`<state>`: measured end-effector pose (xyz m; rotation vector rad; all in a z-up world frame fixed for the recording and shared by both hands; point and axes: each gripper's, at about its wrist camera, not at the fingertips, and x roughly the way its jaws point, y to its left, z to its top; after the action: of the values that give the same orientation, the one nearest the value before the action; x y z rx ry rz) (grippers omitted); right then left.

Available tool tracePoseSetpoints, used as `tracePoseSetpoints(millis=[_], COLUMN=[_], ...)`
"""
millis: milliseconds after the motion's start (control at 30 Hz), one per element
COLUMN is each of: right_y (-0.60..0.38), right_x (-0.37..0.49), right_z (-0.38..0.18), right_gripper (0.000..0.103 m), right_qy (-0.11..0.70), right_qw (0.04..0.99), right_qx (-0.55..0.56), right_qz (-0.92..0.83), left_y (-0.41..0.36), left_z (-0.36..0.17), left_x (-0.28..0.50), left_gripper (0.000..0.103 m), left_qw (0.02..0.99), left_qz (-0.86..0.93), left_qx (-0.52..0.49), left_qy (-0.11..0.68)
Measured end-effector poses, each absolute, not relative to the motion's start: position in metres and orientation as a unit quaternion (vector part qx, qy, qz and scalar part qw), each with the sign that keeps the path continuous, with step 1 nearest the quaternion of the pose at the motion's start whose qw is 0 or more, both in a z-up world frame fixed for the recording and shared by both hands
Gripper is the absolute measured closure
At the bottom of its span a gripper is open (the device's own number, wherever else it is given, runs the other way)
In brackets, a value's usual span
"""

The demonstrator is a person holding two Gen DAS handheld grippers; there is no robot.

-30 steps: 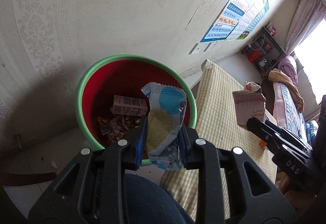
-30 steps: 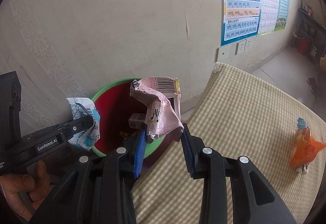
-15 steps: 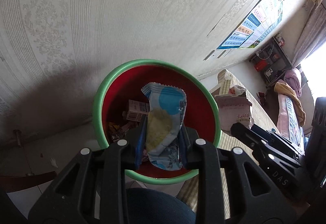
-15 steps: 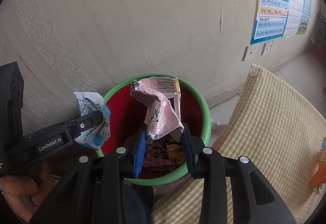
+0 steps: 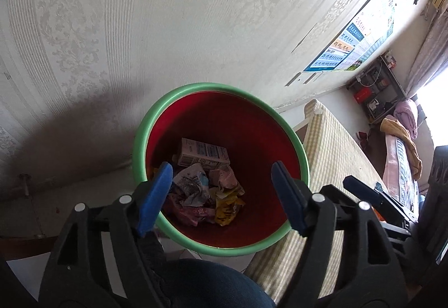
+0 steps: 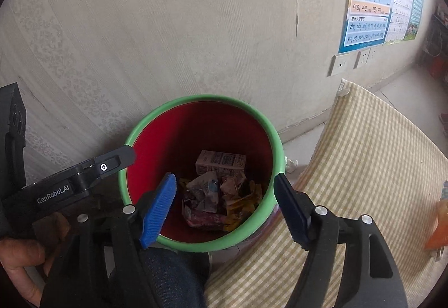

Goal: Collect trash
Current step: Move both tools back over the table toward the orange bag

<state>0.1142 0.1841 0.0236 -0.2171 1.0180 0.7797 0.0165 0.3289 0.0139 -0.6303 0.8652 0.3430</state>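
A pale wall with patterned wallpaper [image 5: 140, 28] backs the scene, and at its foot stands the round red plastic bin with a green rim [image 5: 196, 89], close beside the table under a yellow-checked cloth [image 6: 378, 168]. The trash sits at the bin's bottom: a small printed drink carton [image 5: 203, 155] lying flat, with crumpled pink, white and yellow wrappers [image 5: 207, 196] heaped just in front of it. Both tools hang over the mouth, probably so that whatever is let go falls inside. The left hand-held gripper [image 5: 224, 196] is released, blue pads spread wide and nothing between them; the right hand-held gripper [image 6: 225, 205] is likewise spread and empty. An orange wrapper [image 6: 439, 226] lies on the cloth at the far right, seemingly yet uncollected. A blue phonics poster [image 6: 369, 0] and wall sockets [image 6: 350, 61] hang beyond; nothing blocks the bin.
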Motion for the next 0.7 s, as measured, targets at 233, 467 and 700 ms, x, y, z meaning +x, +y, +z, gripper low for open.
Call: tracePoseSetpoints(millis=[233,467,700], right_y=[0.156,0.112,0.053], right_x=[0.105,0.096,0.093], right_z=[0.042,0.060,0.074], right_gripper=[0.024,0.022,0.022], right_qy=[0.462,0.450,0.440], right_qw=[0.811,0.826,0.844], right_qx=[-0.091,-0.074,-0.048], right_qz=[0.348,0.330,0.302], left_y=[0.312,0.276,0.225], left_z=[0.034,0.050,0.067], left_x=[0.009,0.010,0.021], left_gripper=[0.014,0.012,0.012], left_qw=[0.855,0.864,0.877], left_qz=[0.158,0.134,0.098], left_qx=[-0.292,-0.276,-0.245], left_qy=[0.398,0.400,0.401])
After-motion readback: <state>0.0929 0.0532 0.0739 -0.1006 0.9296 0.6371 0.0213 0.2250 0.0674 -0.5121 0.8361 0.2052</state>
